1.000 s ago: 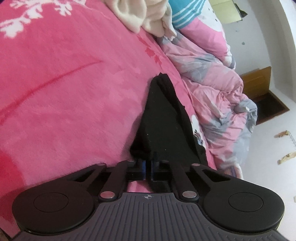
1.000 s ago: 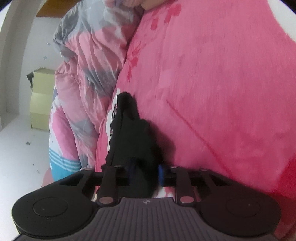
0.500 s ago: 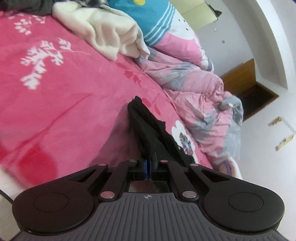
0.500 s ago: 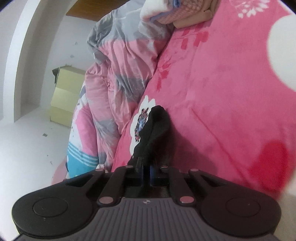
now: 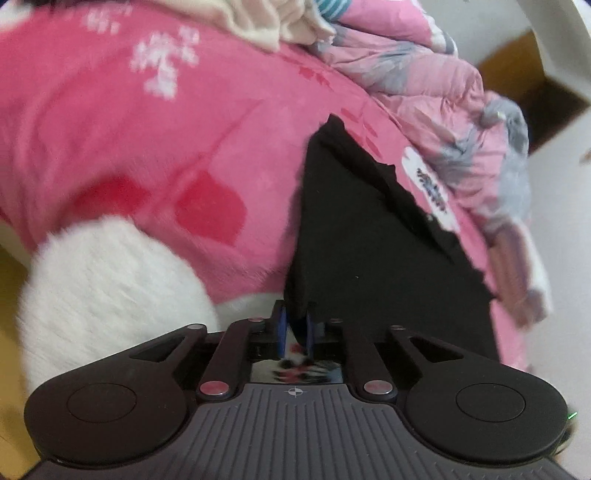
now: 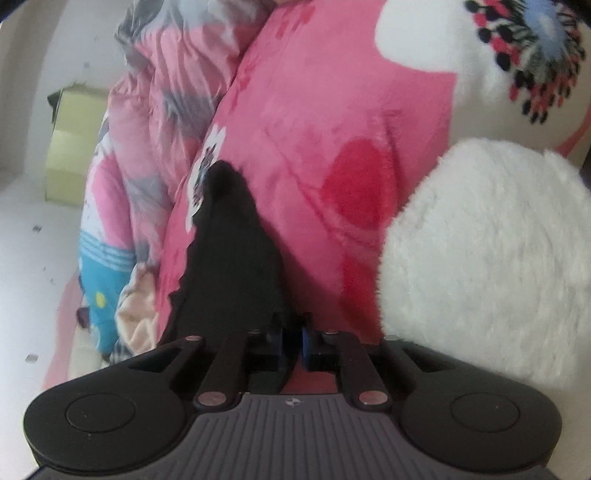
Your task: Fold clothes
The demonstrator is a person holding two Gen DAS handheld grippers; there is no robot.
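Note:
A black garment (image 5: 369,240) lies spread over the pink plush blanket (image 5: 166,155), tapering to a point at its far end. My left gripper (image 5: 296,326) sits at its near edge. Its jaws are opening: a light gap shows between the blue pads, and only the cloth's hem dips in. In the right wrist view the same black garment (image 6: 236,251) runs as a narrow strip away from my right gripper (image 6: 293,328). That gripper's jaws are opening too, with dark cloth still lying between them.
A crumpled pink-and-grey duvet (image 5: 443,92) is heaped along the bed's far side, also visible as the duvet (image 6: 155,110). Cream clothing (image 5: 266,18) lies at the top. White fluffy blanket patches (image 6: 480,258) are near the grippers. A cardboard box (image 6: 70,144) stands on the floor.
Both grippers have drawn back toward the blanket's near end, pulling the garment out longer and flatter. White fluffy patches have come into view. Both pairs of jaws have parted slightly.

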